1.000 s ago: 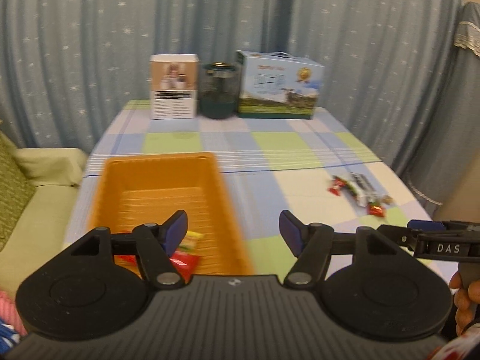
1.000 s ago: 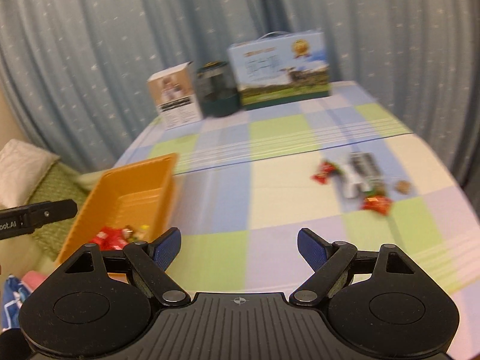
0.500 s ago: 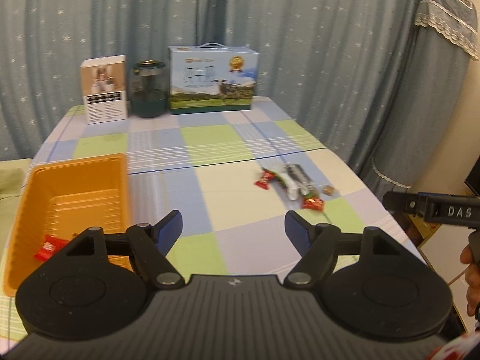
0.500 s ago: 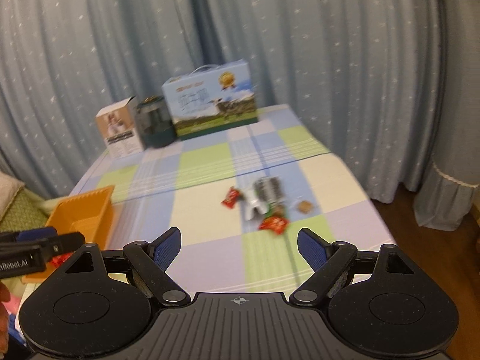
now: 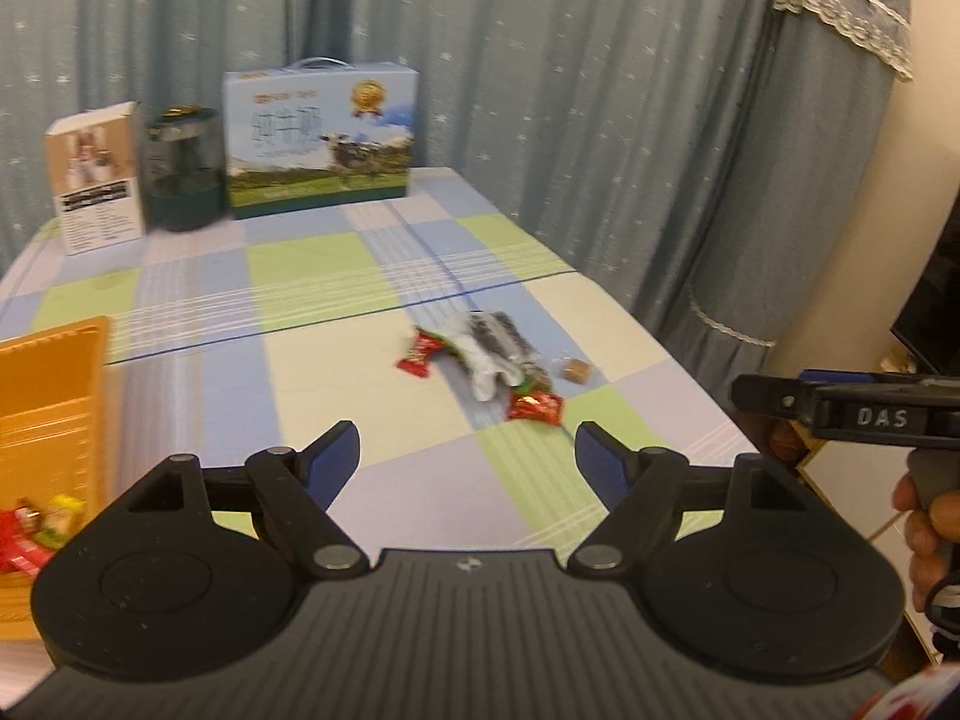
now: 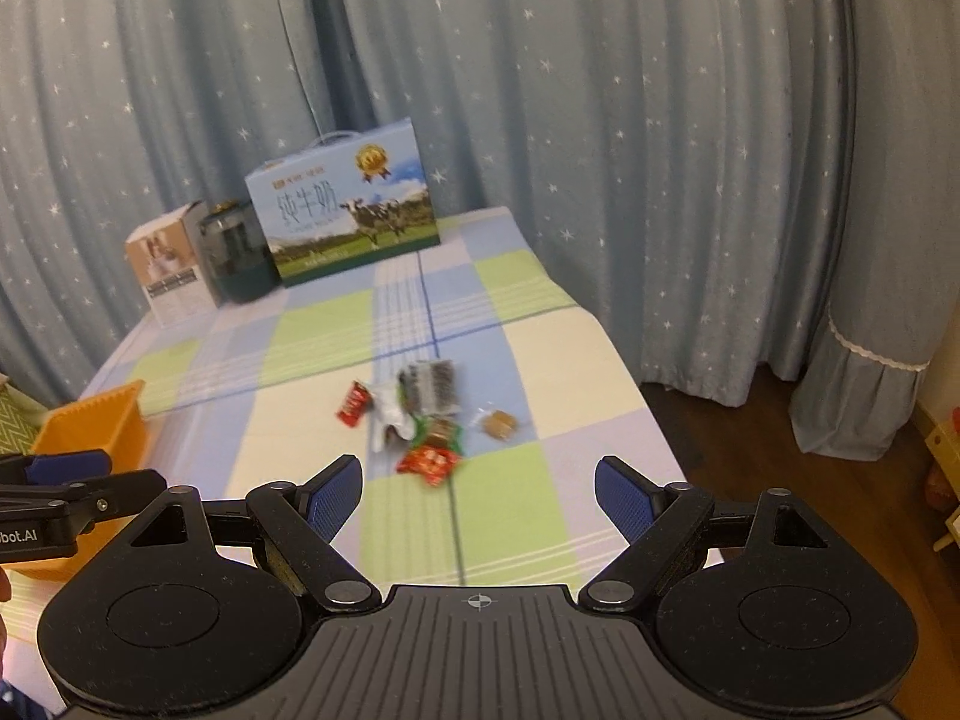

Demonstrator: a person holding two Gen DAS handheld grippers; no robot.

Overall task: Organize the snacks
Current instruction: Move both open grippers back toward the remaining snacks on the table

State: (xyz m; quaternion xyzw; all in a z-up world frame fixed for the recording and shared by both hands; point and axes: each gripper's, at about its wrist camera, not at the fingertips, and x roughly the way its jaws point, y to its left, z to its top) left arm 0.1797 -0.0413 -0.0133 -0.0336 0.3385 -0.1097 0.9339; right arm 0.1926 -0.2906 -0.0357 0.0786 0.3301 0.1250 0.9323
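Note:
A small pile of snacks lies on the checked tablecloth: a red wrapper (image 5: pixel 420 354), a white and dark packet (image 5: pixel 492 354), another red wrapper (image 5: pixel 536 407) and a small brown piece (image 5: pixel 576 370). The same pile (image 6: pixel 429 414) sits just ahead of my right gripper (image 6: pixel 480 474), which is open with nothing in it. My left gripper (image 5: pixel 468 444) hangs short of the pile, its jaws opening and nothing between them. The orange basket (image 5: pixel 54 384) is at the far left with a few wrapped snacks (image 5: pixel 30 531) inside.
At the table's far end stand a milk carton box (image 5: pixel 318 138), a dark jar (image 5: pixel 183 174) and a small white box (image 5: pixel 96 180). Blue starred curtains close off the back and right. The table's right edge (image 6: pixel 648 408) drops to a wooden floor.
Both grippers have swung right, from the orange basket toward the snack pile, which now sits nearer and more central. The left jaws have widened. The basket has slid to the left edge.

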